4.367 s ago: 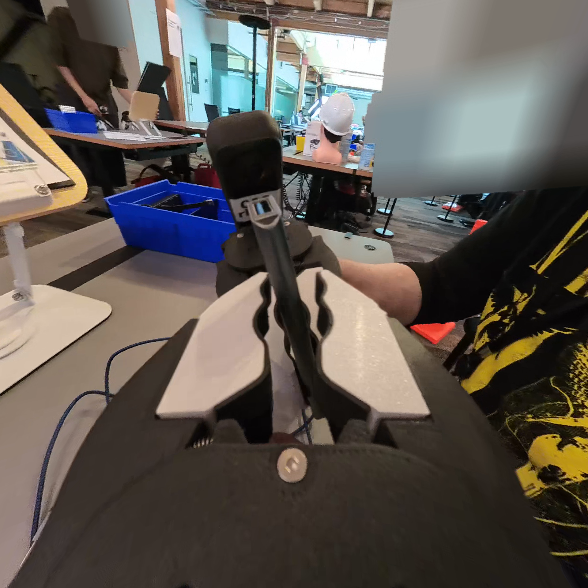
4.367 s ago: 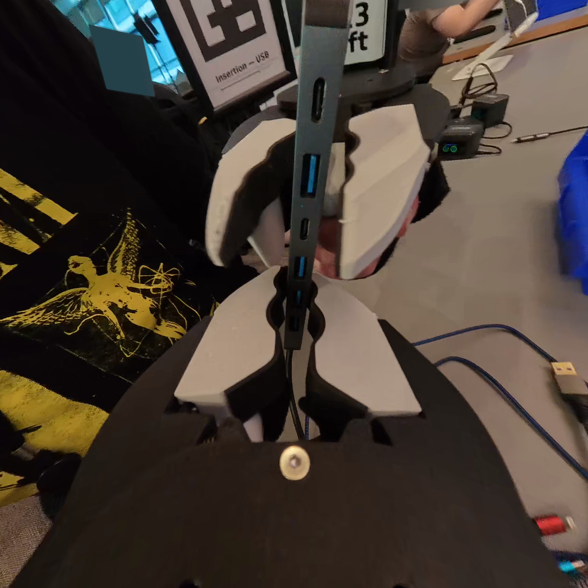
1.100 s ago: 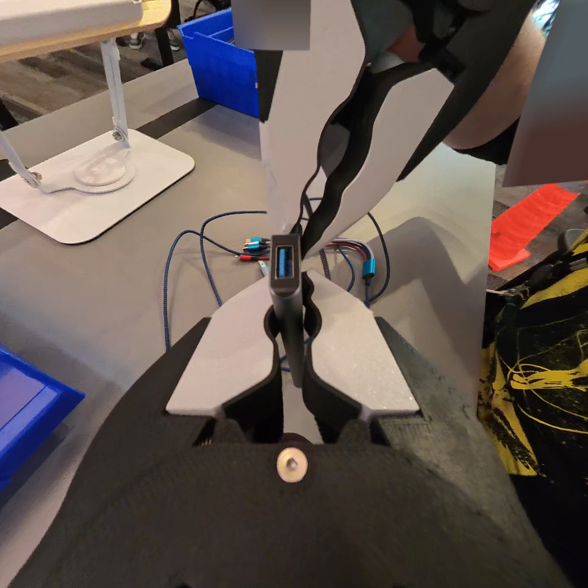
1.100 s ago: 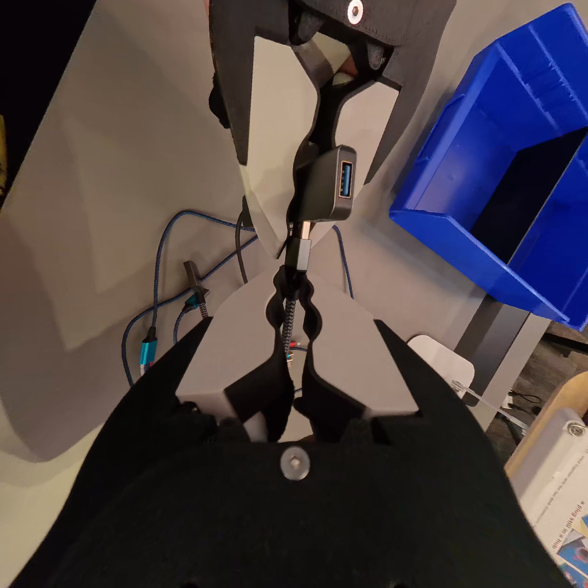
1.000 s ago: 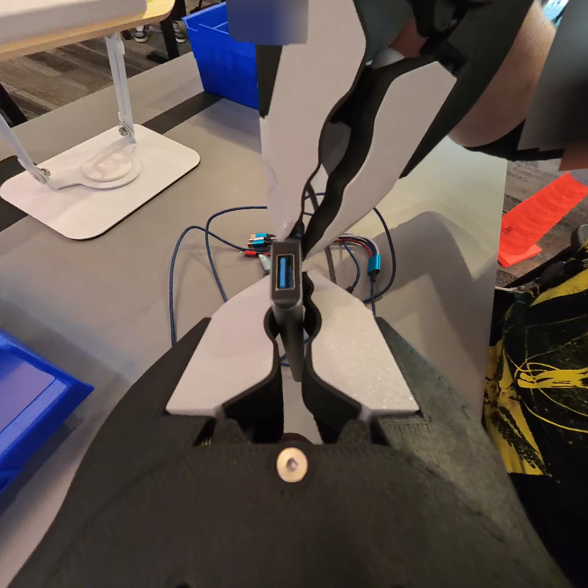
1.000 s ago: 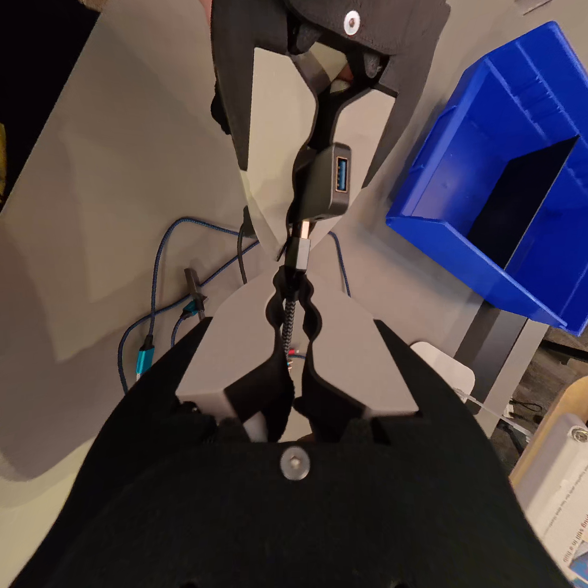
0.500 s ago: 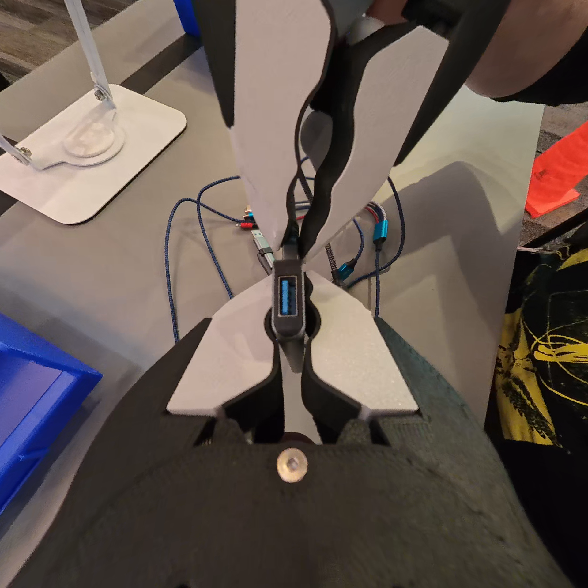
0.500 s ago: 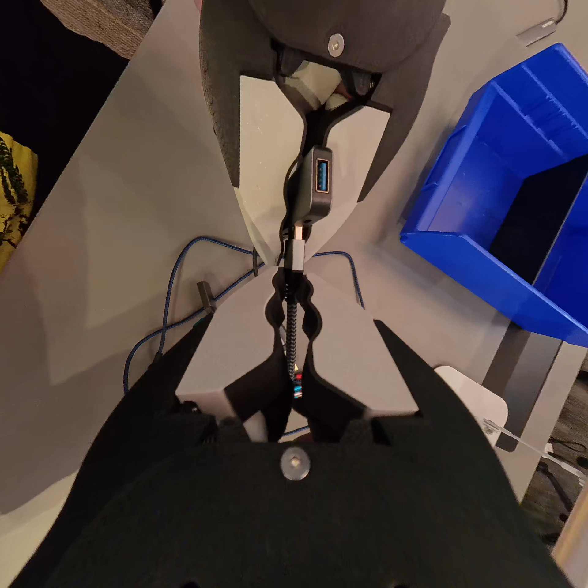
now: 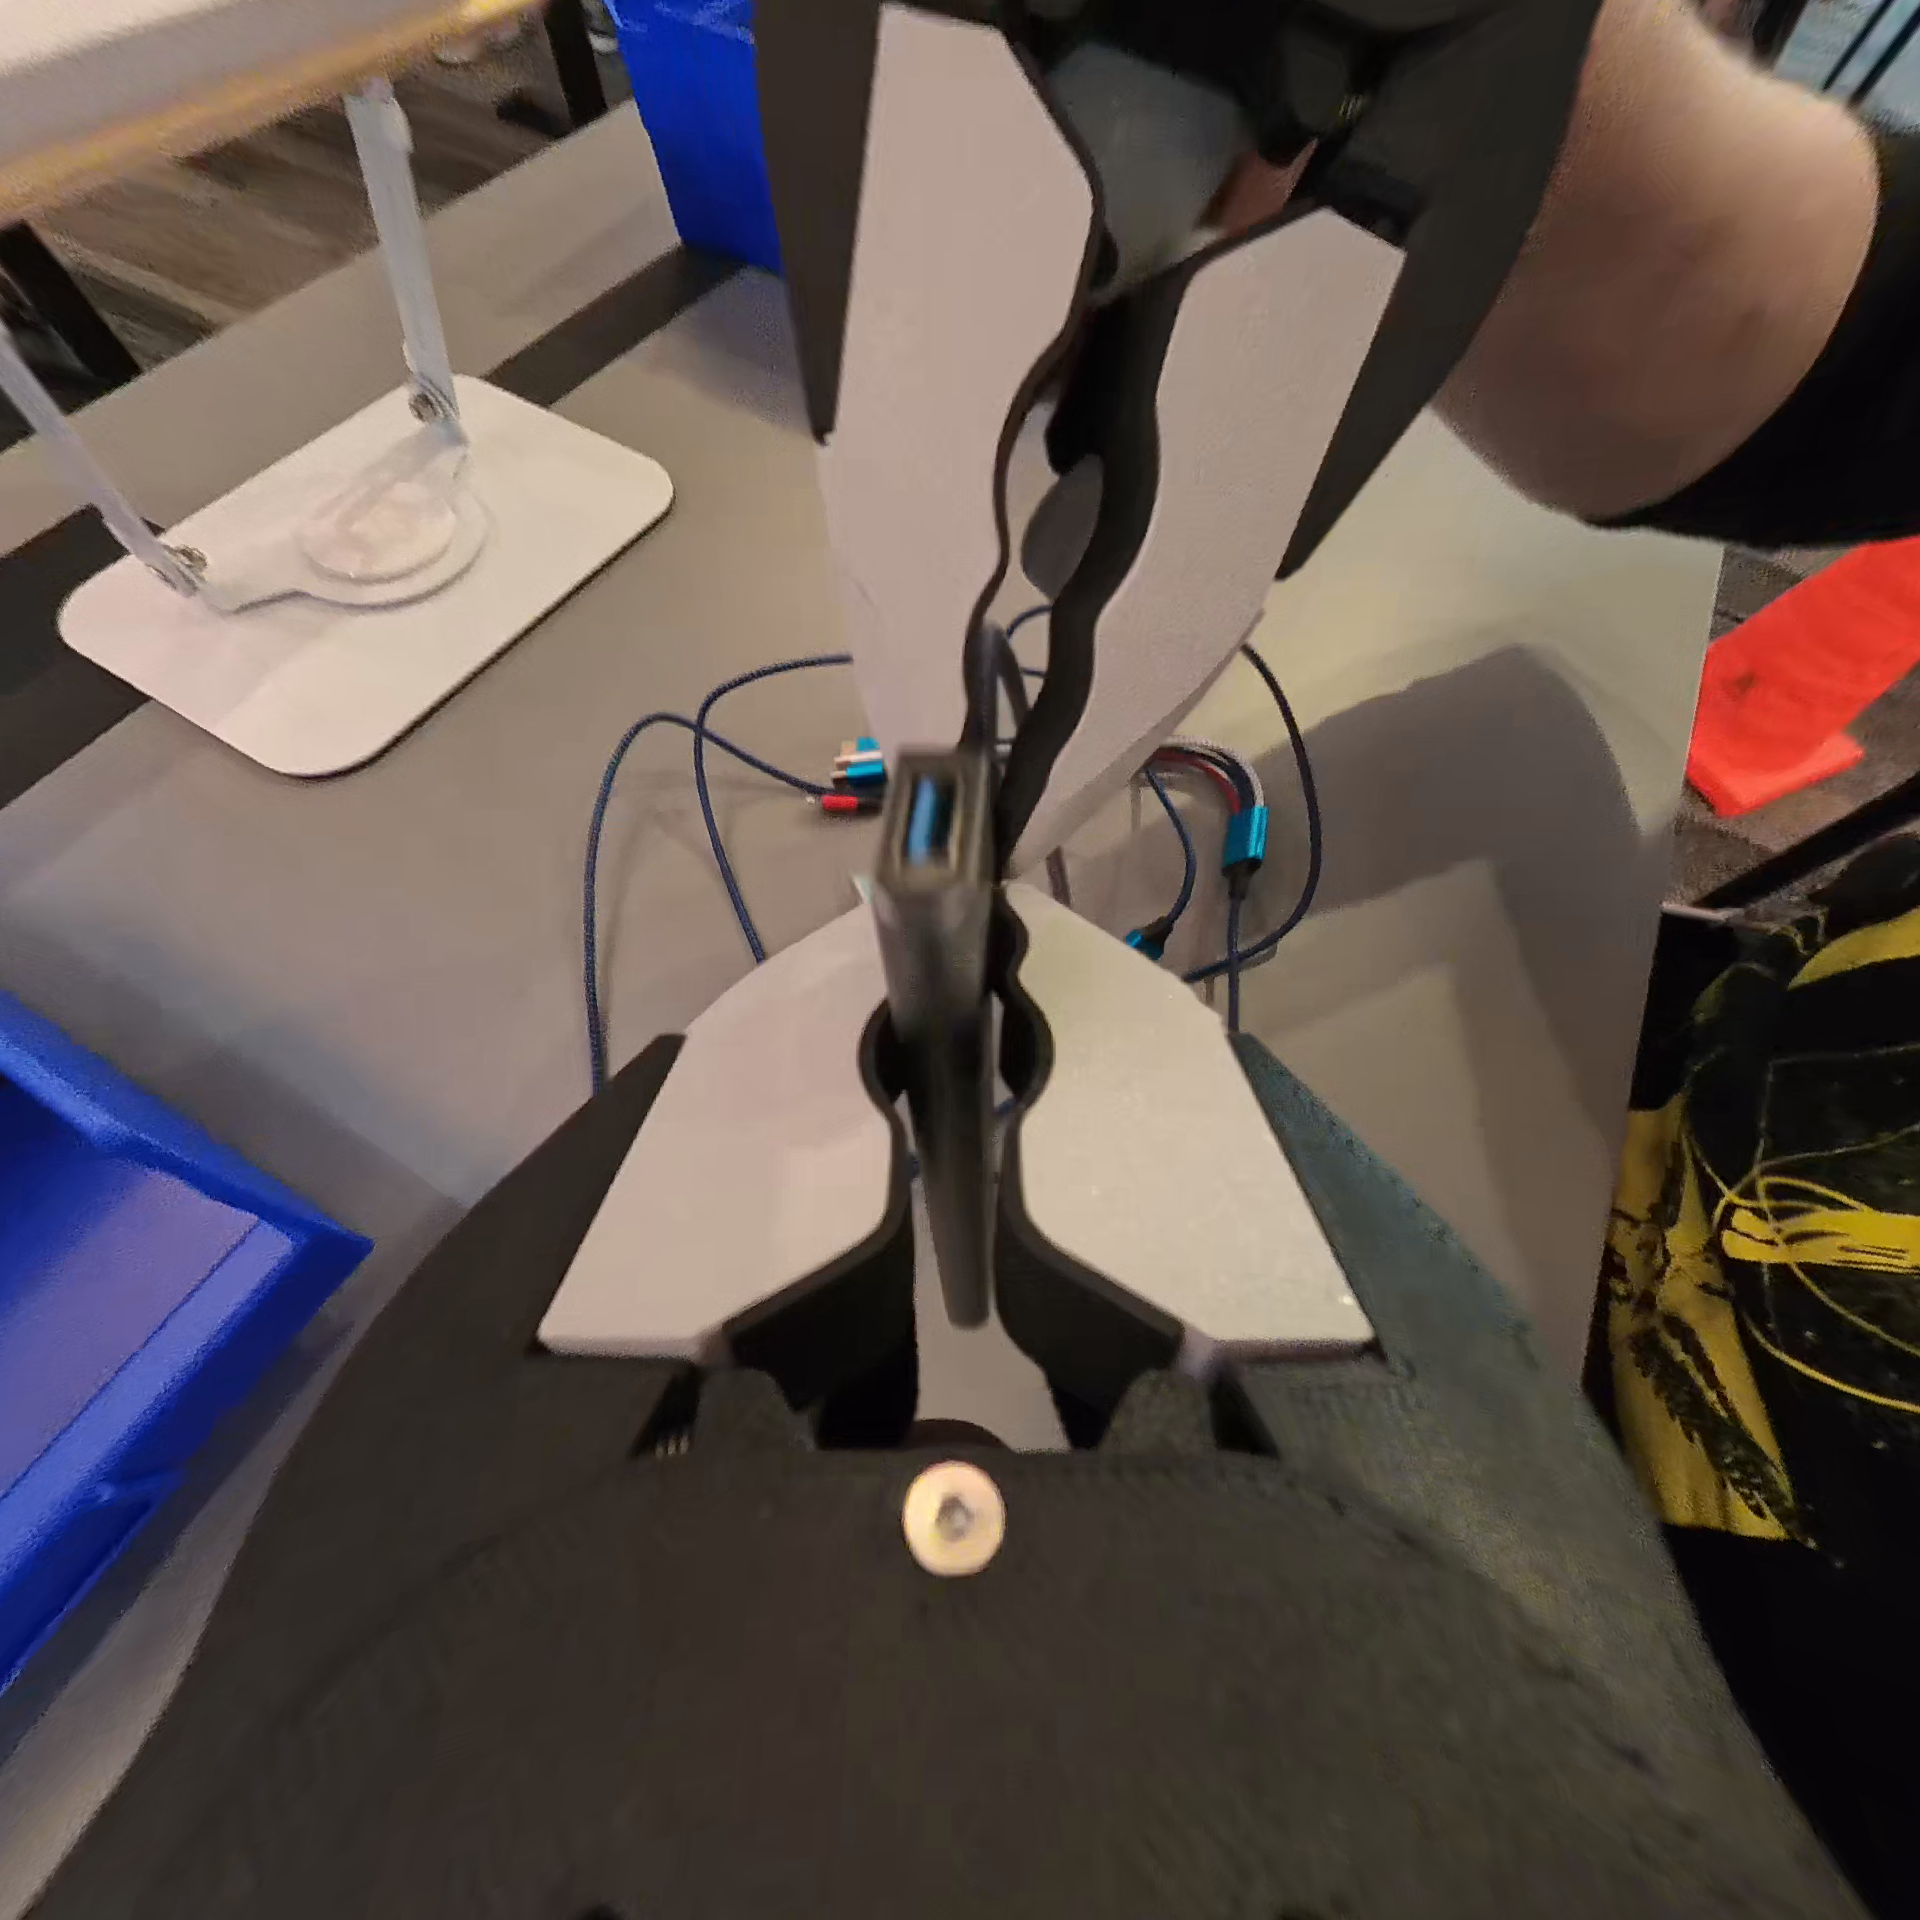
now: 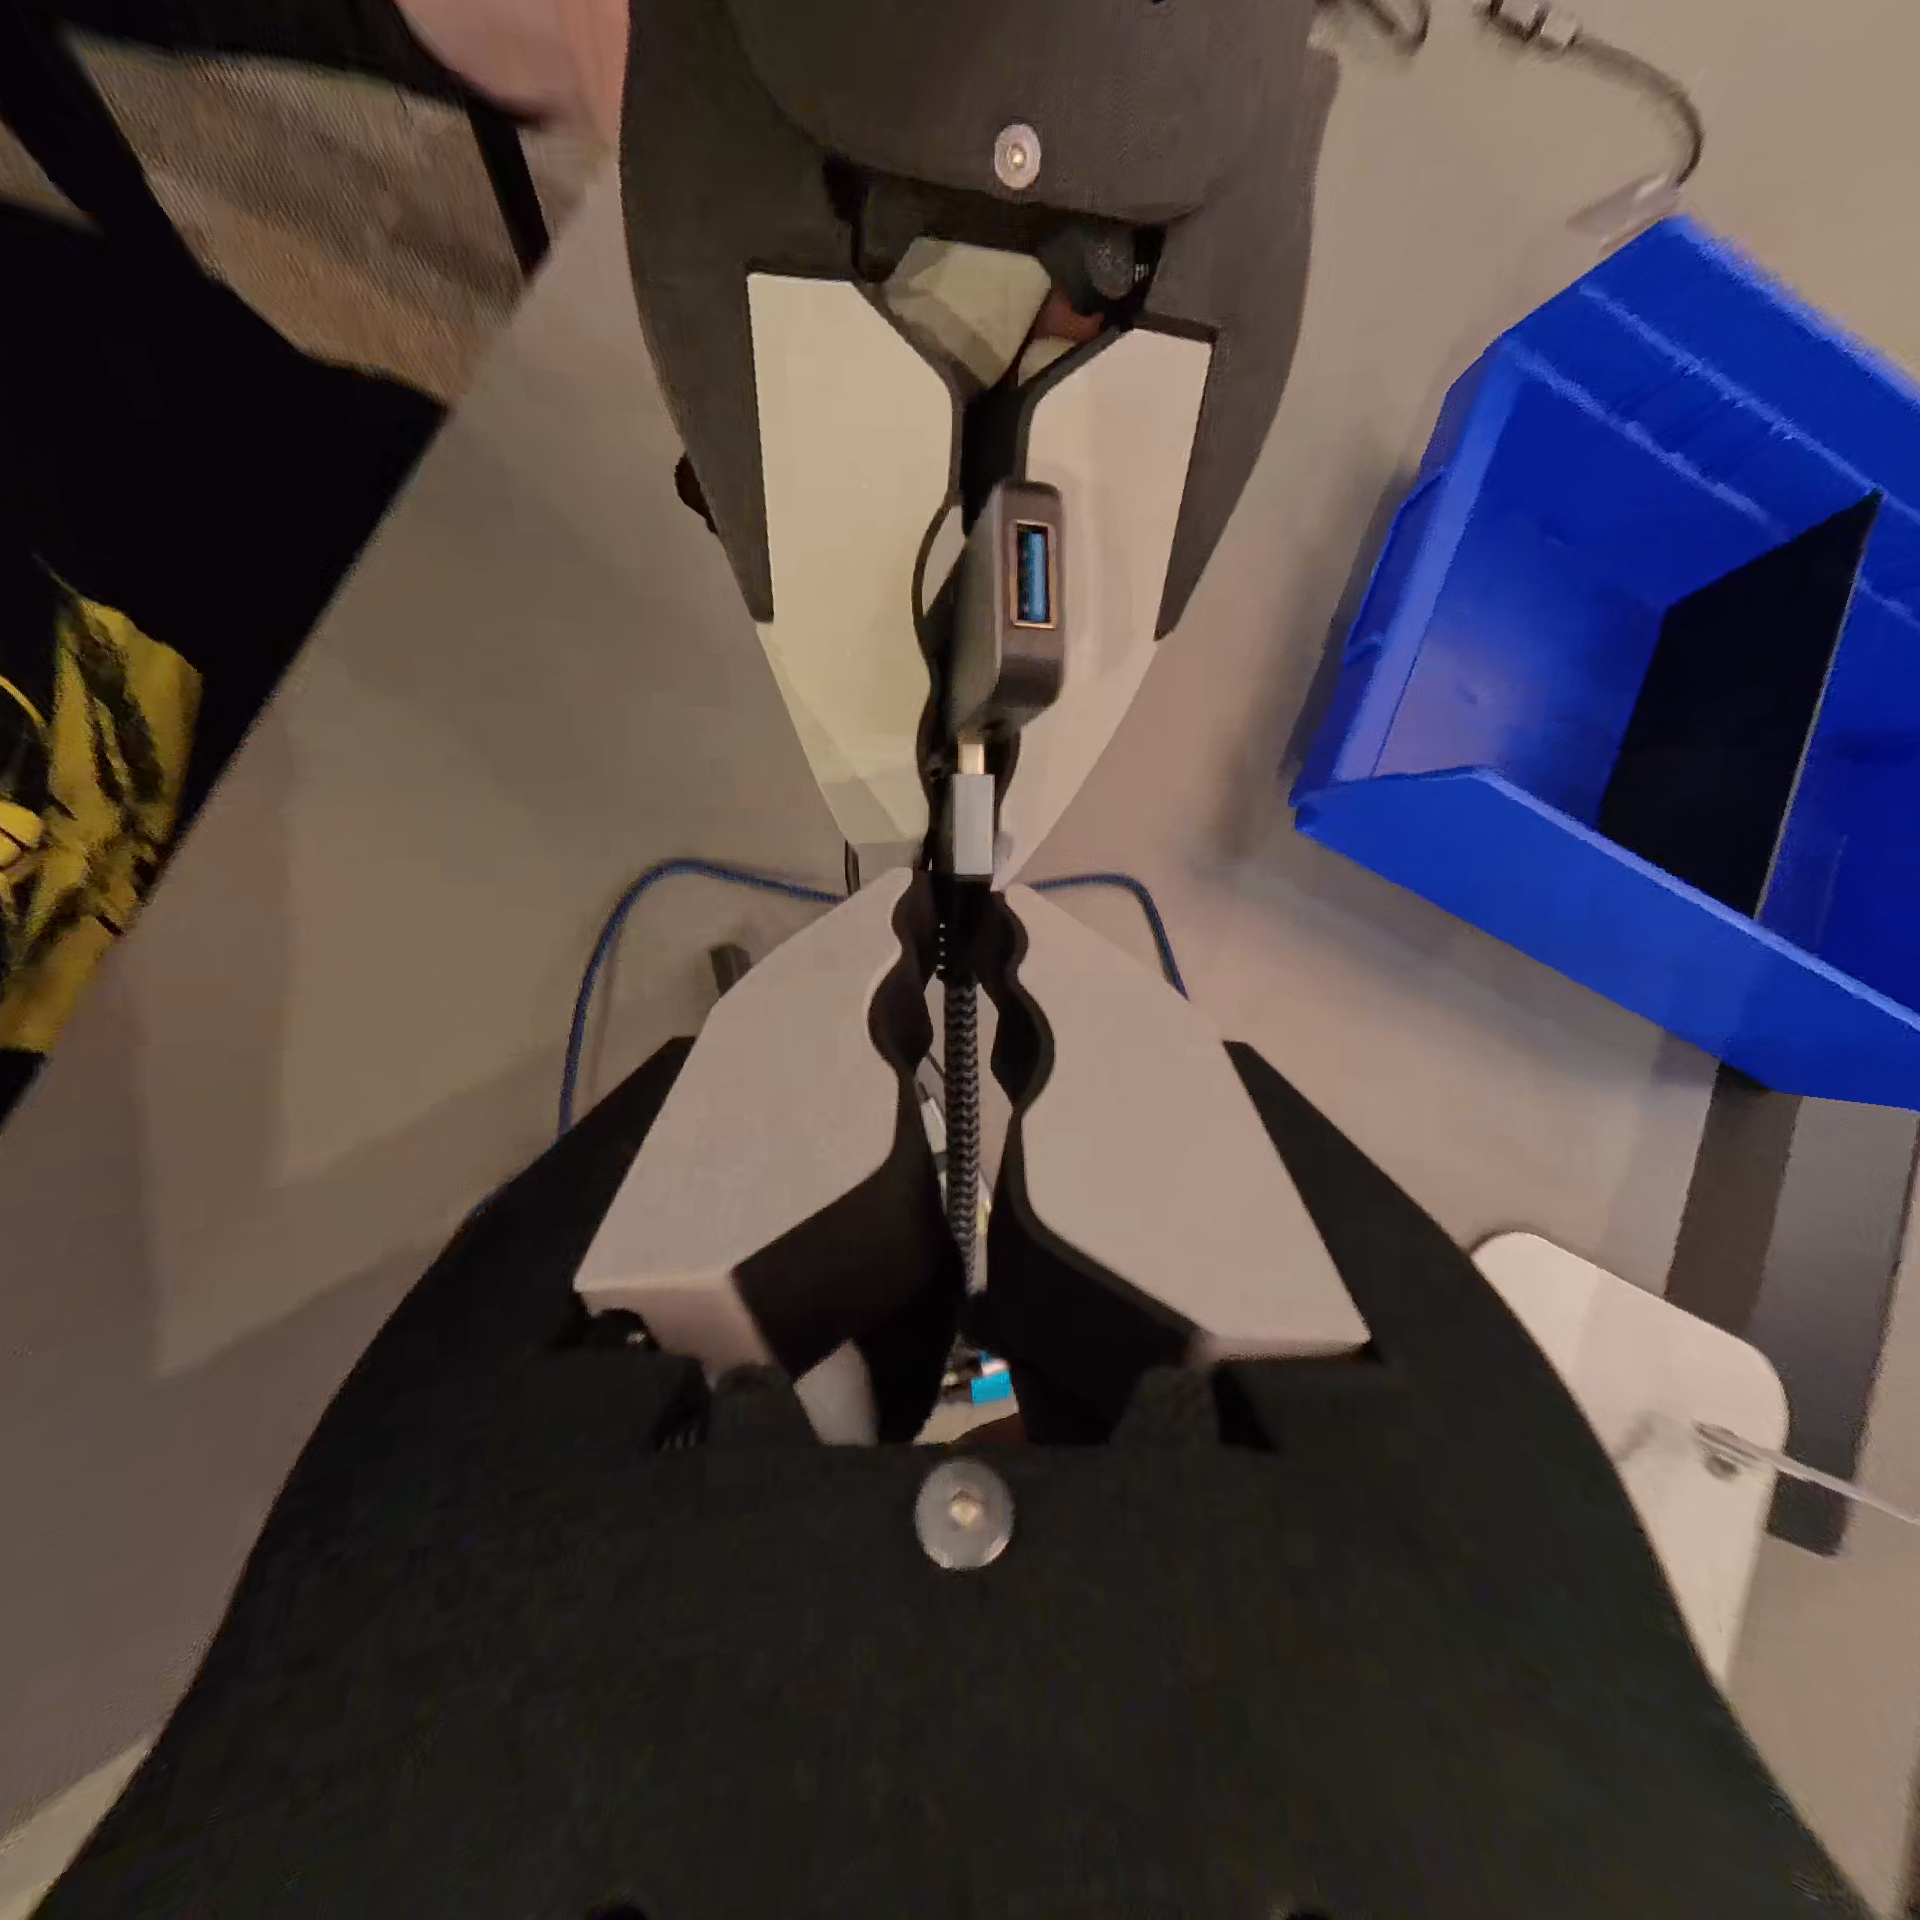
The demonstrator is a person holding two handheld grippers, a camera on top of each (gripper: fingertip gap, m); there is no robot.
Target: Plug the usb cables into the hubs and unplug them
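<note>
Over the grey table [image 10: 416, 831], beside the blue bin [image 10: 1558, 727], my left gripper [image 9: 940, 914] is clamped narrowly on the dark grey USB hub [image 9: 935, 935], blue port facing up. My right gripper [image 10: 961, 894] pinches the braided cable [image 10: 961, 1091] just behind its silver plug [image 10: 971, 816], which seems partly seated in the hub's end.

Each handheld gripper, left gripper [image 9: 940, 914] and right gripper [image 10: 961, 883], has a broad black, rough-textured body with one silver hex-socket screw [image 9: 953, 1520] on its midline. Two pale grey wedge-shaped fingers [image 9: 748, 1164] bear black pads with wavy inner edges. The person wears a black garment [image 9: 1766, 1195] printed in yellow.
</note>
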